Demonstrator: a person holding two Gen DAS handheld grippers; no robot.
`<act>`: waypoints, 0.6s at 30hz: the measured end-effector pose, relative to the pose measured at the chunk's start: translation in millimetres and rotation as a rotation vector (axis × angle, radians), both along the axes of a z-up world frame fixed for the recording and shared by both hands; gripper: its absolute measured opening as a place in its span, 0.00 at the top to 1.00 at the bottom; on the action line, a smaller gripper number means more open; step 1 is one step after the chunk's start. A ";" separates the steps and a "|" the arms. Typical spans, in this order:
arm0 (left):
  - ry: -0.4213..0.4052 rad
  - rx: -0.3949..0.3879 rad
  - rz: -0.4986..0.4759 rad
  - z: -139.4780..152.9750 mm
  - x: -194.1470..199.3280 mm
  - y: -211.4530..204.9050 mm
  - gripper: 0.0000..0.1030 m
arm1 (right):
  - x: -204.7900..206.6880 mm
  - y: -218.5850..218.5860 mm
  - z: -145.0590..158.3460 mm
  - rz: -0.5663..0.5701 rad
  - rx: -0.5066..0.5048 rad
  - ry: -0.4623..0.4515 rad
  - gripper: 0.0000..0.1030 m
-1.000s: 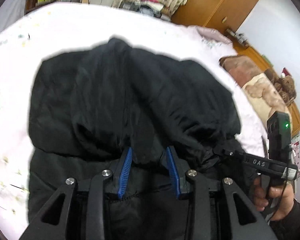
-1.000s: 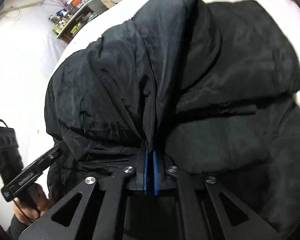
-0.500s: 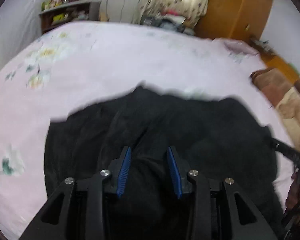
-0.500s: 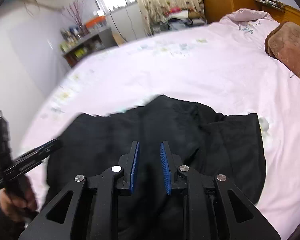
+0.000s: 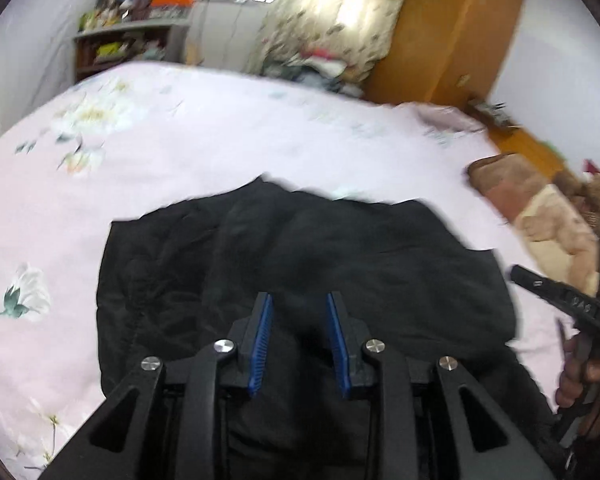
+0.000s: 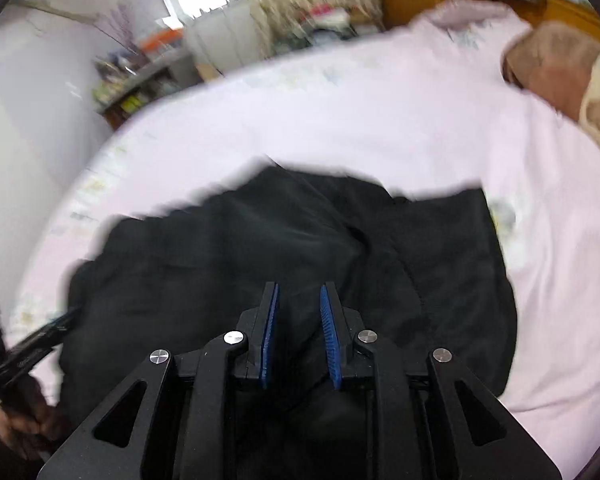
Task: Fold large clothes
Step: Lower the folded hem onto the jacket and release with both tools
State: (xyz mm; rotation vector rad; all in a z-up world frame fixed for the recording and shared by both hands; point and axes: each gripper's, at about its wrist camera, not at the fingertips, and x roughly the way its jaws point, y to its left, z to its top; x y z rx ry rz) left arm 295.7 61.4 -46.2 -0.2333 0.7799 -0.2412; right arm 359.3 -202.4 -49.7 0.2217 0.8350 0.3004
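Observation:
A black padded jacket (image 5: 340, 248) lies folded into a rough rectangle on the pink floral bed sheet (image 5: 220, 128); in the right wrist view the jacket (image 6: 220, 260) fills the lower middle. My left gripper (image 5: 299, 298) hovers above its near edge, the jaws closing with nothing between the blue pads. Beside it, my right gripper (image 6: 299, 288) hangs over the near edge too, open, its pads clear of the cloth. At the right rim of the left wrist view a hand (image 5: 580, 380) holds the right tool.
A brown and cream pillow (image 5: 540, 208) lies at the bed's right side with a plush toy (image 5: 596, 192) behind it. A wooden wardrobe (image 5: 452, 32) and a cluttered shelf (image 5: 128, 44) stand beyond the bed. Bare sheet surrounds the jacket (image 6: 420, 140).
The right gripper let go of the jacket fold it pinched and opened. Both grippers drew back and up, so the jacket looks smaller and more bed shows. The left jaws narrowed slightly.

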 end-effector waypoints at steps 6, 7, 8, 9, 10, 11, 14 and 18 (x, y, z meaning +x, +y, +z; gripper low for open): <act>0.106 0.043 -0.089 -48.4 -14.2 -29.5 0.70 | -28.5 48.0 -46.1 0.161 -0.085 0.098 0.79; 0.108 0.051 -0.078 -58.2 -16.6 -28.5 0.68 | -31.2 50.8 -59.2 0.166 -0.118 0.111 0.79; 0.104 0.058 -0.072 -63.6 -19.0 -27.5 0.68 | -34.2 51.2 -69.6 0.167 -0.141 0.112 0.79; 0.102 0.062 -0.066 -65.6 -19.5 -27.1 0.68 | -36.6 49.8 -76.9 0.162 -0.148 0.114 0.80; 0.100 0.067 -0.060 -66.0 -19.7 -27.6 0.68 | -37.9 48.2 -82.7 0.153 -0.151 0.124 0.81; 0.098 0.077 -0.056 -66.6 -19.4 -29.0 0.68 | -37.4 46.2 -87.0 0.145 -0.153 0.135 0.81; 0.095 0.109 -0.051 -70.9 -20.4 -35.8 0.68 | -31.4 40.5 -103.9 0.123 -0.138 0.190 0.81; 0.090 0.111 -0.047 -75.5 -19.1 -37.4 0.68 | -26.4 39.8 -110.5 0.123 -0.160 0.178 0.81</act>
